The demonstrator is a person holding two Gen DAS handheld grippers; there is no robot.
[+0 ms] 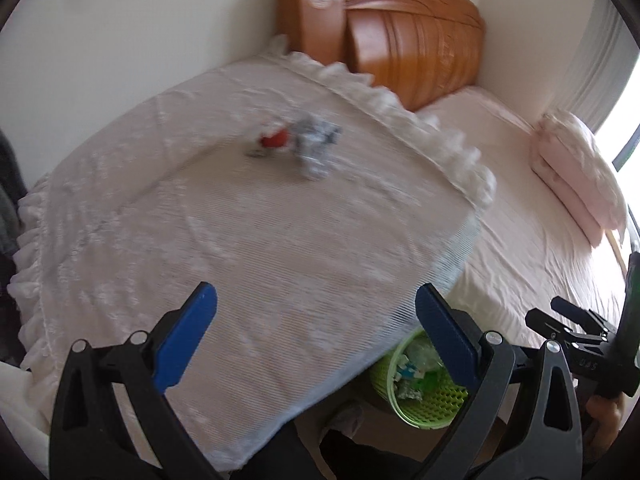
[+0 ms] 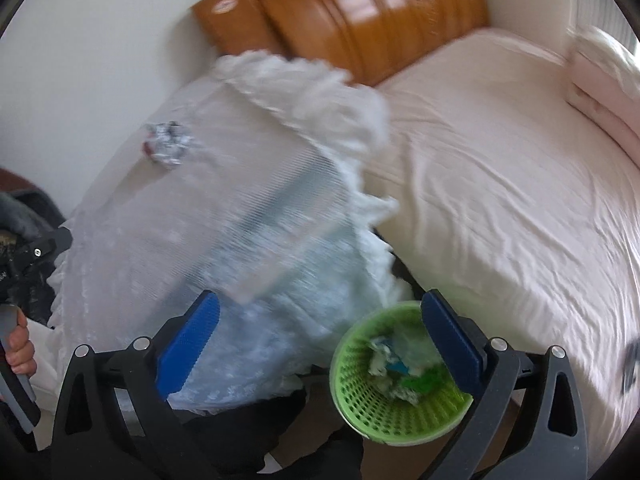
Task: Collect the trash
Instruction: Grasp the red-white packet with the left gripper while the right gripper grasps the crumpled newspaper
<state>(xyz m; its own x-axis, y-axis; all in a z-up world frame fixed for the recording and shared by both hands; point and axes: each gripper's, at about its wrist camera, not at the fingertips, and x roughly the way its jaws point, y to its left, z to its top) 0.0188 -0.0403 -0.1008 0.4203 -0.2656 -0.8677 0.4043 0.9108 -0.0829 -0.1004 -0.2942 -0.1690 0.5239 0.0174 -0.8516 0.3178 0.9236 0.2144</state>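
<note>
A wide bed [image 2: 500,184] with a pale pink sheet fills the right side of both views, backed by a glossy orange-brown wooden headboard [image 1: 404,28]. Folded pink bedding [image 1: 576,172] sits at its far right edge.

Left of the bed stands a table draped in a white ruffled lace cloth [image 1: 248,216]. It takes up most of what my left camera sees.

On the floor between table and bed stands a small green mesh basket [image 2: 384,420]. It already holds crumpled scraps of white, blue and green.

My left gripper [image 1: 316,320] hangs above the near part of the cloth, its blue pads spread wide apart with nothing between them and touching nothing.

My right gripper [image 2: 320,328] is also spread fully, holding nothing. Its right pad sits over the rim of the basket in the wrist view, though I cannot tell whether it touches.

The trash still out is a crumpled silver-grey wrapper [image 1: 316,144] lying on the far part of the cloth, well beyond my left pads. Just beside it on the left is a small red scrap [image 1: 274,140]. From my right camera the same wrapper lies far up and to the left, well apart from that gripper.
</note>
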